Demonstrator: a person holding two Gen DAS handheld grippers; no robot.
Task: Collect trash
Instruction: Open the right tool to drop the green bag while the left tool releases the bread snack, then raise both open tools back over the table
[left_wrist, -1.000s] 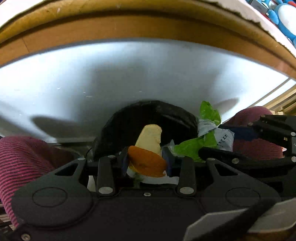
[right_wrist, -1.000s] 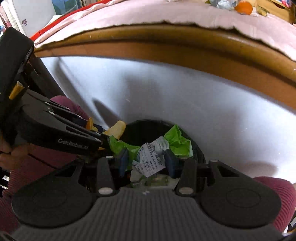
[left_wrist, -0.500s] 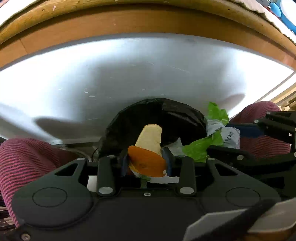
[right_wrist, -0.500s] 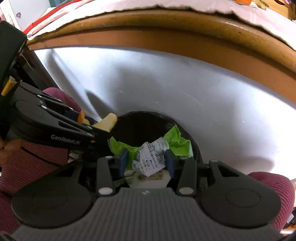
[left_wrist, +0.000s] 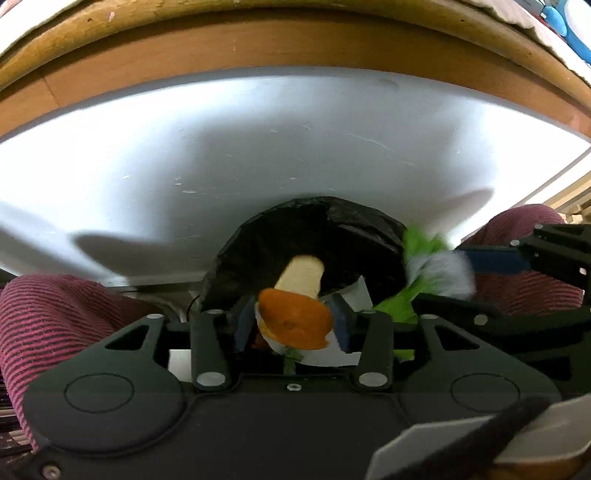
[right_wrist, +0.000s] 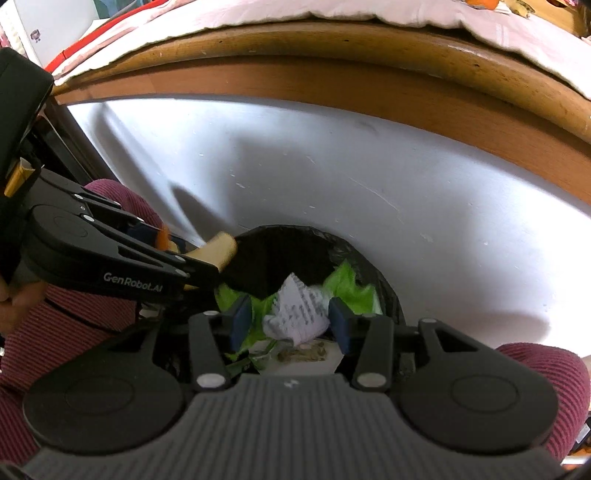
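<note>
A bin lined with a black bag (left_wrist: 314, 236) (right_wrist: 280, 258) stands below both grippers. My left gripper (left_wrist: 291, 323) points down over its mouth, and its jaws are opening. An orange peel (left_wrist: 295, 325) with a pale inner side sits between the blue pads, which stand slightly off it. My right gripper (right_wrist: 291, 321) is opening too. A crumpled printed paper (right_wrist: 299, 314) and a green wrapper (right_wrist: 347, 288) lie loose between its pads over the bin. The right wrist view also shows the left gripper (right_wrist: 207, 266) with the peel (right_wrist: 218, 251). The left wrist view shows the right gripper (left_wrist: 458, 284) with its blurred trash.
A white panel (left_wrist: 258, 147) rises behind the bin under a curved wooden table edge (right_wrist: 332, 66) covered by a pale cloth (right_wrist: 369, 11). A person's knees in maroon striped trousers (left_wrist: 55, 325) (right_wrist: 546, 387) flank the bin. A blue toy (left_wrist: 565, 22) lies on the table.
Both pairs of jaws have widened, so the peel, paper and wrapper sit loose between the pads. The right gripper's trash is now blurred in the left wrist view. Neither hand has shifted.
</note>
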